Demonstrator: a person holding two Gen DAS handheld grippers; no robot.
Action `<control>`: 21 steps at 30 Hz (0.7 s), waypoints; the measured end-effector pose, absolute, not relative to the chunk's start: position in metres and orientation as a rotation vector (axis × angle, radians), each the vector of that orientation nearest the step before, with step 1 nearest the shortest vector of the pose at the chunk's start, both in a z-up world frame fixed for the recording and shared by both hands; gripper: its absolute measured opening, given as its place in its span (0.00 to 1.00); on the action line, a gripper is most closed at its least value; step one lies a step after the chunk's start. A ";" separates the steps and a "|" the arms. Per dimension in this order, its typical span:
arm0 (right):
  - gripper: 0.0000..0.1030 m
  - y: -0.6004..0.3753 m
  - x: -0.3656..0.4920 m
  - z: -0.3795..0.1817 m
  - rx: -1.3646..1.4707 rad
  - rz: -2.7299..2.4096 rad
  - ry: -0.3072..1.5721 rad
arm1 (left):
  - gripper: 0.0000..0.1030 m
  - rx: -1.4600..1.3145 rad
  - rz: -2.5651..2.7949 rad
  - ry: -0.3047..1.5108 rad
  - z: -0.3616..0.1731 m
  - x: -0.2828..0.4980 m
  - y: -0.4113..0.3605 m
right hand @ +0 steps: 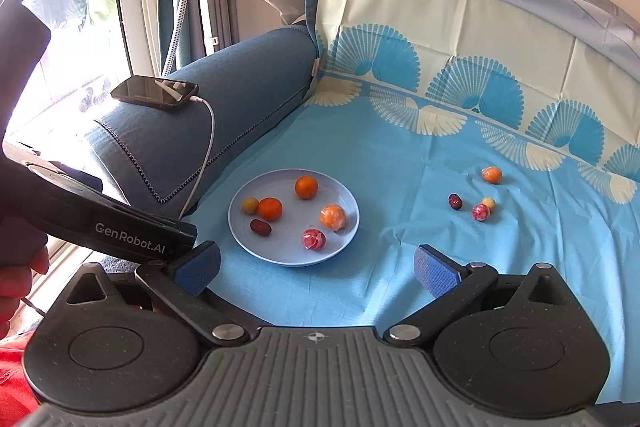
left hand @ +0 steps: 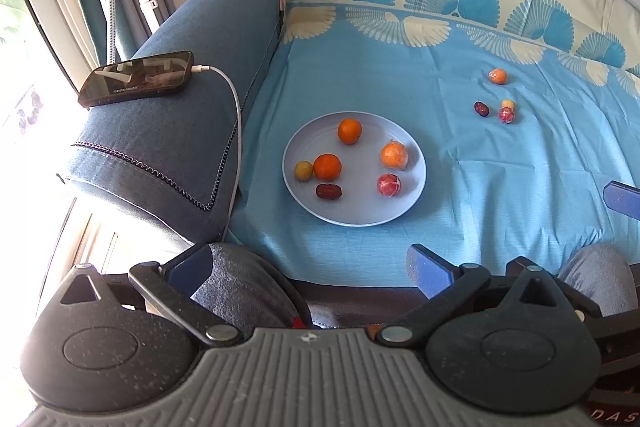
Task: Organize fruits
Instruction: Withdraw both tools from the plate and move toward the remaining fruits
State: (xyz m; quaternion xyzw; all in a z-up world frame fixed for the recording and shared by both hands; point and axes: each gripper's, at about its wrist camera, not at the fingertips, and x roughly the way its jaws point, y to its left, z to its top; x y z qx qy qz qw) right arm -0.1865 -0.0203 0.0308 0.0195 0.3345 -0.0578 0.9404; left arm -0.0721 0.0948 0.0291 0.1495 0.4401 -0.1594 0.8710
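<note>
The plate (right hand: 244, 227) holds six fruits (four more (right hand: 476, 201) lie on the cloth).

Lay on thin woven blue cloth (right hand: 360, 131), creased, matt. Sat on a smooth, faintly glossy pale plate (right hand: 344, 243), plastic by the look. Shone through clear crinkled wrap: wrapped red fruit (right hand: 313, 239). Rested on coarse denim-like armrest (left hand: 180, 131): glossy black phone (left hand: 136, 78). Showed rough textured blue pads (right hand: 196, 269), matt black plastic links.
</note>
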 end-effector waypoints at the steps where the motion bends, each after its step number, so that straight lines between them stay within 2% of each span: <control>1: 0.99 -0.020 -0.186 0.030 0.042 -0.118 0.685 | 1.00 0.313 -0.333 0.922 0.028 -0.072 0.095; 21: 0.99 -0.022 -0.176 0.025 0.048 -0.112 0.721 | 1.00 0.317 -0.334 0.948 0.020 -0.062 0.096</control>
